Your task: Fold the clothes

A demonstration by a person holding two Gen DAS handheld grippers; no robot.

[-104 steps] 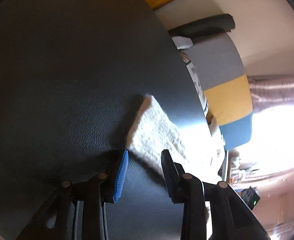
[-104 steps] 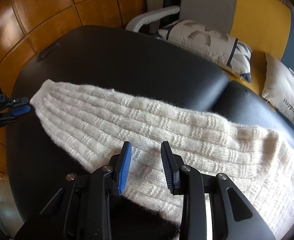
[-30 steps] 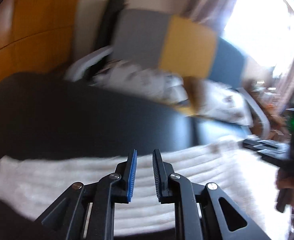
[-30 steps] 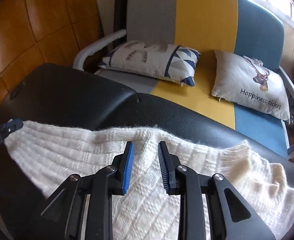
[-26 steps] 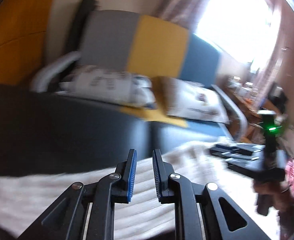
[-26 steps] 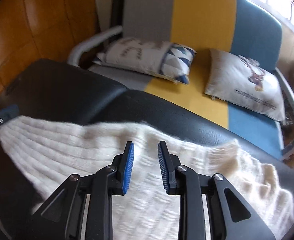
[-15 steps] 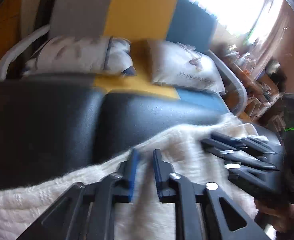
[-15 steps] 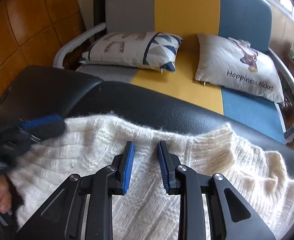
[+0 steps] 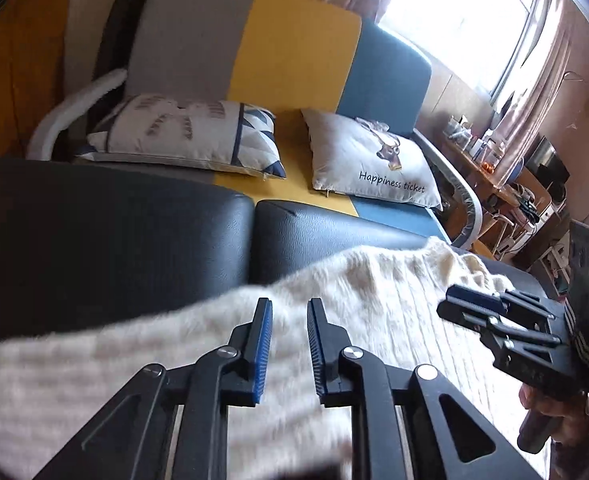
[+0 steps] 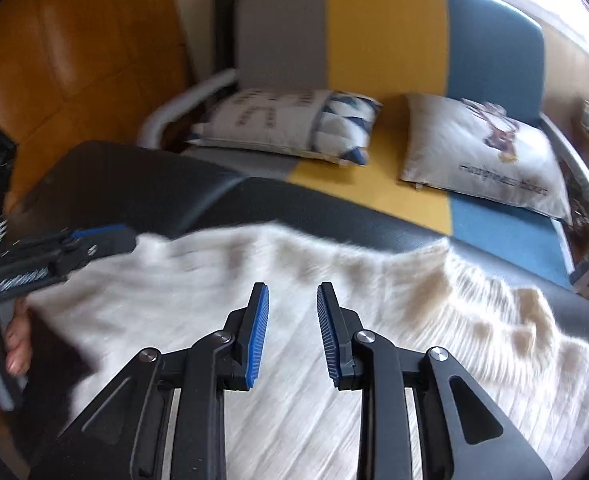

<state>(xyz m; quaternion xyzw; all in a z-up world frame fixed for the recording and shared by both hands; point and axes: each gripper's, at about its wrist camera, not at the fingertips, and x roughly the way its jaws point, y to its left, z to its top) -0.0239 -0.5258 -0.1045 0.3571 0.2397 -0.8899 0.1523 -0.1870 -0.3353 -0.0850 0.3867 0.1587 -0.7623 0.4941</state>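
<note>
Left wrist view: left gripper over cream sweater, jaws opening, empty; right gripper likewise unclenched, grasping nothing.

Black padded bench w/ cream knit sweater on it.
Bench top was black leather-look, split by a seam into two pads. Sweater lay spread flat across near side, ribbed knit, its far edge fuzzy and crossing both pads; far strip of bench was bare. Right end of sweater was bunched and rumpled near bench edge. Nothing else seen lying on top.
</note>
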